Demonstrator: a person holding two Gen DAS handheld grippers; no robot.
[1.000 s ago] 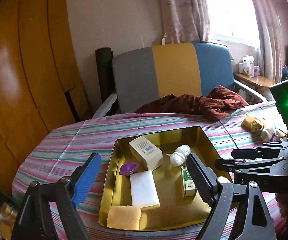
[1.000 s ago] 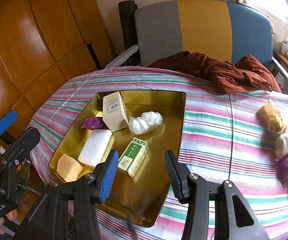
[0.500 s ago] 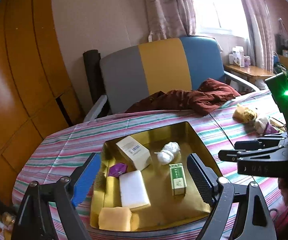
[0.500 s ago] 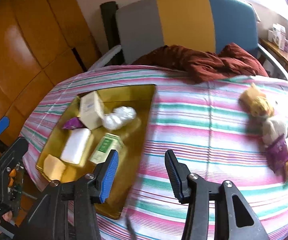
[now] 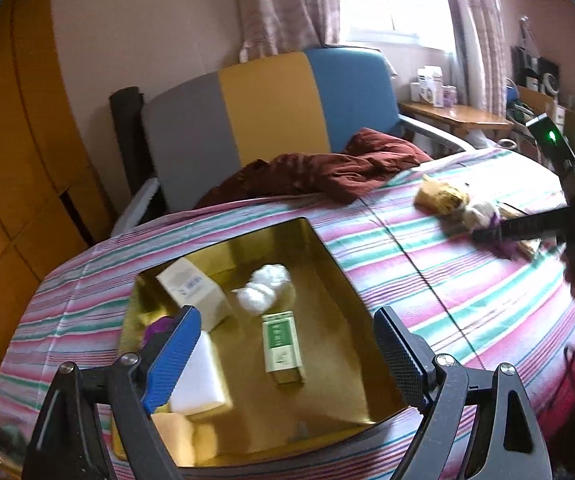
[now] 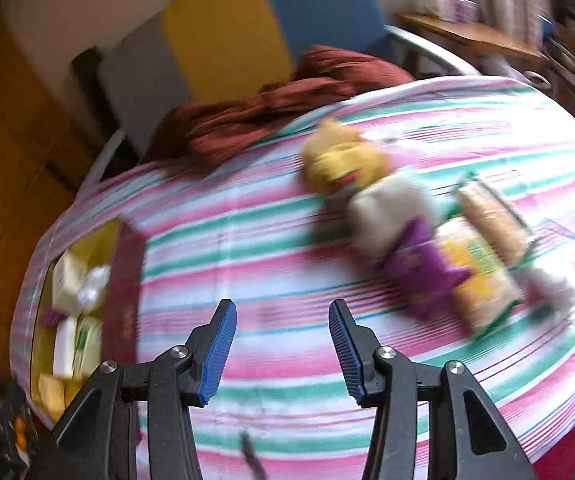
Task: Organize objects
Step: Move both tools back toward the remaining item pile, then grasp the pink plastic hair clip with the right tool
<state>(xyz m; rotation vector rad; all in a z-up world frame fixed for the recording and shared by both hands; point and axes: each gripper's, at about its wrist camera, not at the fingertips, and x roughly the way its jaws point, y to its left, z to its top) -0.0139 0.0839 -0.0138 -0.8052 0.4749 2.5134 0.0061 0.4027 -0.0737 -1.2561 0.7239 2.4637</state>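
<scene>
Both tongs are empty, left gripper [image 5: 283,344] wide over the gold tray [image 5: 339,280], right gripper [image 6: 283,348] narrower: it should widen, then straddle the purple packet [image 6: 419,268] squarely.

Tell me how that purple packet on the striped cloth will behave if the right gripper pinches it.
The purple packet looks like a soft, crinkly wrapper, so it will probably flex rather than stay stiff and weigh little. It lies against other snack packs, so a push may drag those along. The view is blurred; its contents cannot be told.
</scene>
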